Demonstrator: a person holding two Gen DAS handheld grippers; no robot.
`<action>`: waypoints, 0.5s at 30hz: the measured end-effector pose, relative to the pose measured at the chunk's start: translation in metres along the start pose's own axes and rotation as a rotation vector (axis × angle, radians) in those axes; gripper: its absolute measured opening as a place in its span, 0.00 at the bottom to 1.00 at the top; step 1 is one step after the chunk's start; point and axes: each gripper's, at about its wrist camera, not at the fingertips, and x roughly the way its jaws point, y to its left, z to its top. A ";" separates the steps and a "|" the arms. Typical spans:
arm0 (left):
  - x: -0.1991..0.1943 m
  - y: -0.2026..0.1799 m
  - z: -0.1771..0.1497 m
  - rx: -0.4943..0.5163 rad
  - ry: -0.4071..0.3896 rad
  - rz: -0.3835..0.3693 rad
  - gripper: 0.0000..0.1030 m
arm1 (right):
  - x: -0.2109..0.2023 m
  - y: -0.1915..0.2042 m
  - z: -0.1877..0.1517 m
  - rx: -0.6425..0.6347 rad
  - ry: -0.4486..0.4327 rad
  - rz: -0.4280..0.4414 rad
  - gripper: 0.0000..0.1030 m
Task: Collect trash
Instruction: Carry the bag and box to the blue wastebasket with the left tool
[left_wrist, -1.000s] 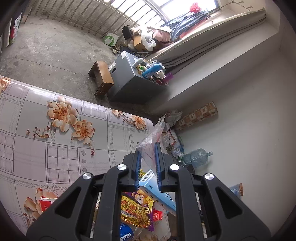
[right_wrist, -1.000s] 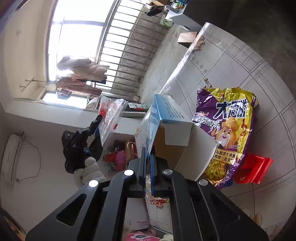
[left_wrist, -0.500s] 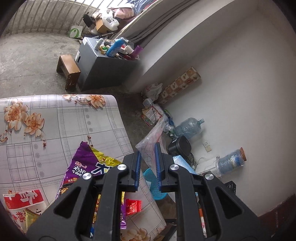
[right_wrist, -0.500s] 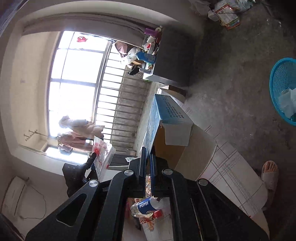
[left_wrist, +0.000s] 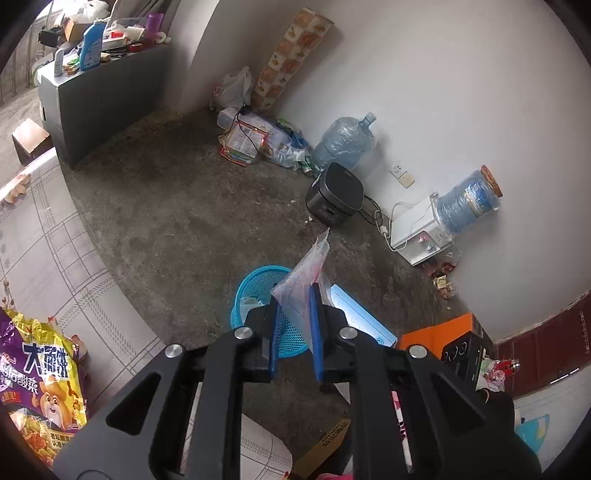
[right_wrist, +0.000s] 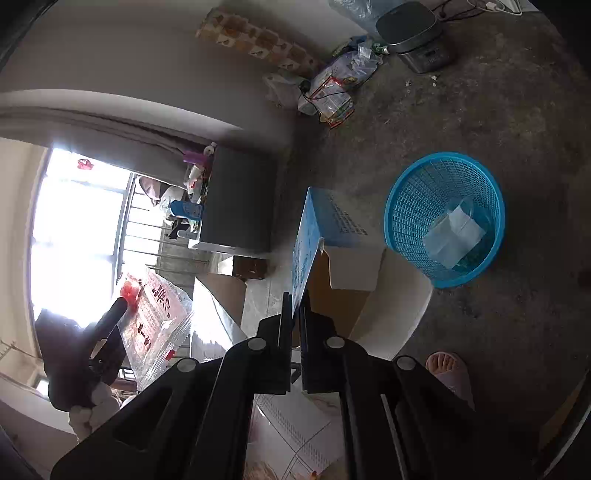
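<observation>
Trash is in both of my grippers now, and the big change over the last second is where it hangs: a second ago both wrist views were filled with the flowered table and the window, and now both look down at the concrete floor and the blue basket (right_wrist: 406, 206). My left gripper (left_wrist: 293, 328) is clamped on a clear plastic wrapper (left_wrist: 308, 275) with red print, which sticks up and forward from between the blue pads; in the left view the basket rim (left_wrist: 255, 275) sits just past those fingertips, partly hidden behind them. My right gripper (right_wrist: 293, 317) is squeezed tight on the edge of a blue and white cardboard box (right_wrist: 325, 221), open flap facing me and brown inside showing; the box stays pinched exactly as it was a second ago. From the right view the basket lies to the right of the box, not under it, and it already holds some white paper (right_wrist: 456, 232). The purple snack bag (left_wrist: 40, 373) has slid to the left edge of the left view and rests on the table (left_wrist: 55, 251), untouched. I judge the carry is nearly finished: the wrapper looks close to a drop, while the box needs more travel toward the basket. A foot in a sandal (right_wrist: 448, 371) stands near the table corner, apart from the basket.
</observation>
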 end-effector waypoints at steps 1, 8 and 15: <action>0.020 -0.008 0.002 0.015 0.028 0.006 0.12 | 0.004 -0.007 0.004 -0.001 -0.007 -0.030 0.04; 0.163 -0.032 0.008 0.075 0.178 0.073 0.12 | 0.073 -0.060 0.053 0.035 0.044 -0.227 0.05; 0.270 -0.004 -0.006 0.010 0.297 0.167 0.44 | 0.148 -0.132 0.072 0.054 0.128 -0.445 0.37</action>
